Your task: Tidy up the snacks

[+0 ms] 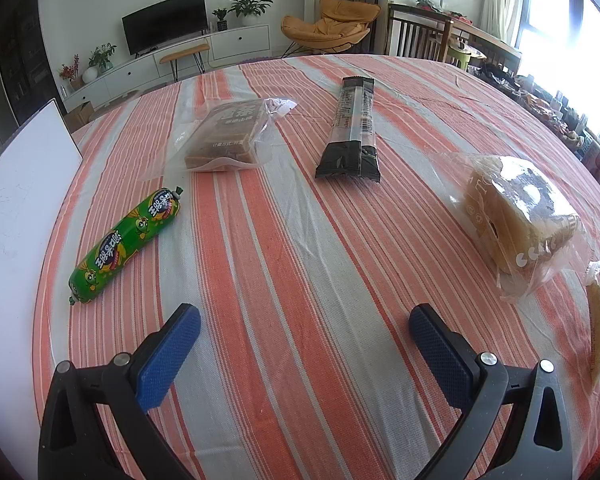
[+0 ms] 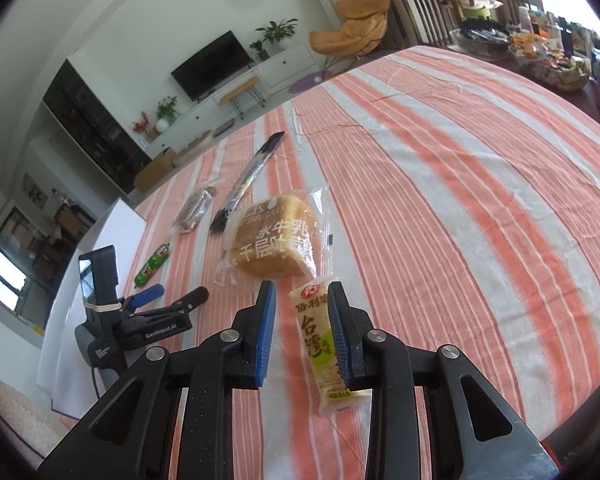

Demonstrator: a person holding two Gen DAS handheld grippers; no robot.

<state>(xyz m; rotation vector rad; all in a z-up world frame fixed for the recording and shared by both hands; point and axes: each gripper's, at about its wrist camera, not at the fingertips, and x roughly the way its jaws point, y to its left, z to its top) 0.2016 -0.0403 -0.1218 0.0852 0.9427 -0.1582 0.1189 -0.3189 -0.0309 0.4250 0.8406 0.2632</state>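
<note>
Snack packets were laid out on a striped desk [image 1: 300, 280] between two hand-held grippers.

The right hand-held gripper [image 2: 302, 294] was seen narrowed around a yellow pastry packet [image 2: 320, 344], one pad against its edge; whether it was clamped could not be told. The left hand-held gripper [image 1: 305, 318] was held wide apart and empty above the cloth. A bagged bread loaf [image 2: 274, 236] lay just beyond the packet, with a green sausage [image 1: 126, 240] near the desk's left edge.
</note>
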